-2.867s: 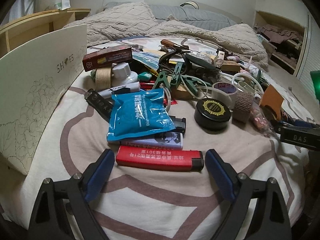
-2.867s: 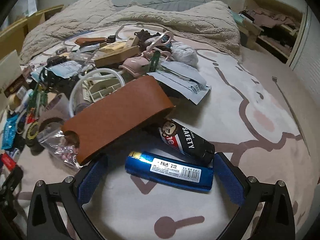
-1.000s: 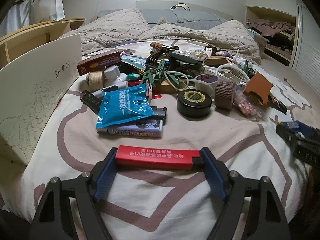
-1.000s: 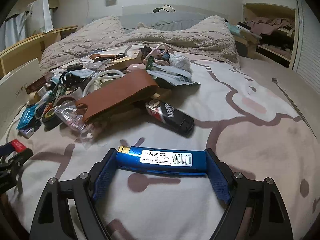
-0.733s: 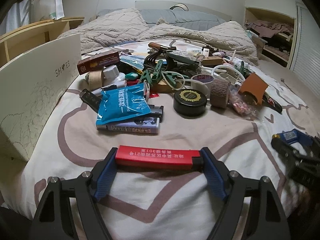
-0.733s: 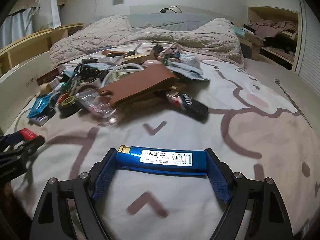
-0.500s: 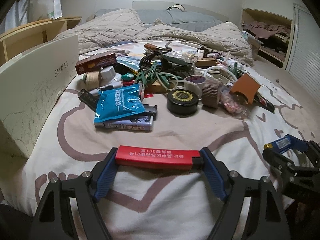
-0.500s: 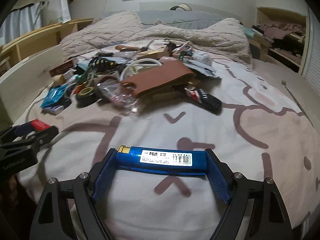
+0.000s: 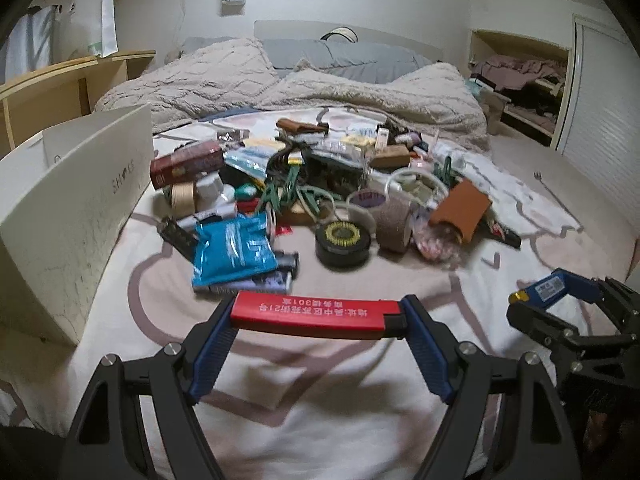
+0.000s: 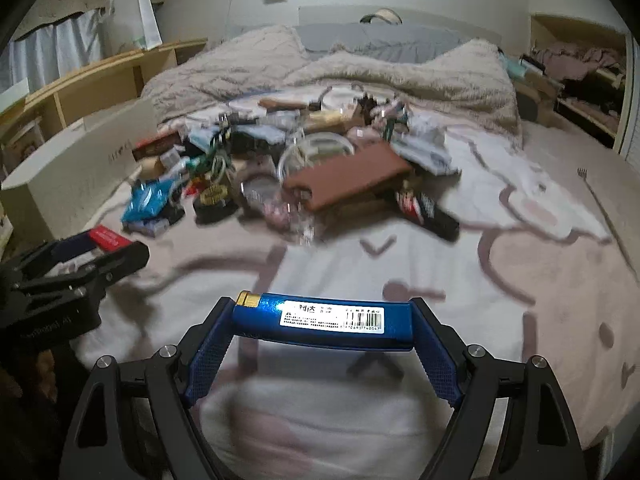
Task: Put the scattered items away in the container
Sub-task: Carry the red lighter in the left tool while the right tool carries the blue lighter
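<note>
Red lighter [image 9: 316, 314] sits clamped endwise in my left gripper [image 9: 320, 320], blue lighter [image 10: 324, 320] likewise in my right gripper [image 10: 324, 326] (both above the bedsheet [image 9: 400, 280]); the cream shoebox [image 9: 76, 200] stands left of the clutter.

Red lighter [image 9: 316, 314] and blue lighter [image 10: 326, 320] held crosswise, white box [image 9: 76, 200] open.

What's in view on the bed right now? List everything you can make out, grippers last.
red plastic lighter: 1, red, held by the left gripper
blue plastic lighter: 1, blue, held by the right gripper
white cardboard shoe box: 1, white, left edge of bed
blue foil packet: 1, blue, front of pile
round black tin: 1, black and gold, mid pile
brown leather pouch: 1, brown, right of pile
left gripper: 1, black with blue pads
right gripper: 1, black with blue pads
</note>
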